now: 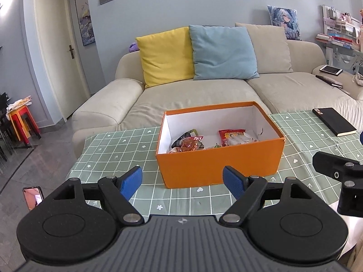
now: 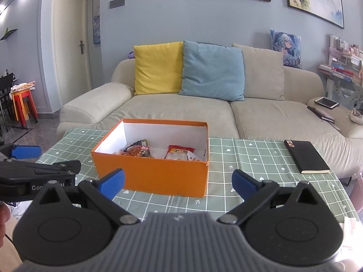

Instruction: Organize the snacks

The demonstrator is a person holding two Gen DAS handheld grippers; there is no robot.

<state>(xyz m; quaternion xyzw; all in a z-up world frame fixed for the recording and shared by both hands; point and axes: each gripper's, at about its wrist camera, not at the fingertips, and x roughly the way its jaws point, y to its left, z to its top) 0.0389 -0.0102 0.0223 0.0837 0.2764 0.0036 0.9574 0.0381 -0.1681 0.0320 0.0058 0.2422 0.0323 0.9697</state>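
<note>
Left wrist view shows my left claw (image 1: 182, 182) spread wide with nothing between its blue pads (image 1: 131, 182), held low over the counter (image 1: 113, 151) and its green checked cloth. Straight ahead of it stands the orange box (image 1: 217, 163), lidless, its white inside showing. Snack packets lie on the box floor: a dark packet with a red label (image 1: 189, 142) toward the left, and a red-topped clear packet (image 1: 234, 137) toward the right, the two near each other. Part of my right claw's black frame shows at the right edge.

From the right wrist, my right claw (image 2: 179, 183) is likewise wide open and holds nothing, facing the same box (image 2: 156, 176) from slightly to its right. A black notebook (image 2: 305, 156) lies flat on the cloth, well apart from the box on the right. Behind the counter is a beige sofa (image 2: 181, 108) with a yellow cushion (image 2: 157, 68) and a blue cushion (image 2: 212, 70) side by side.
</note>
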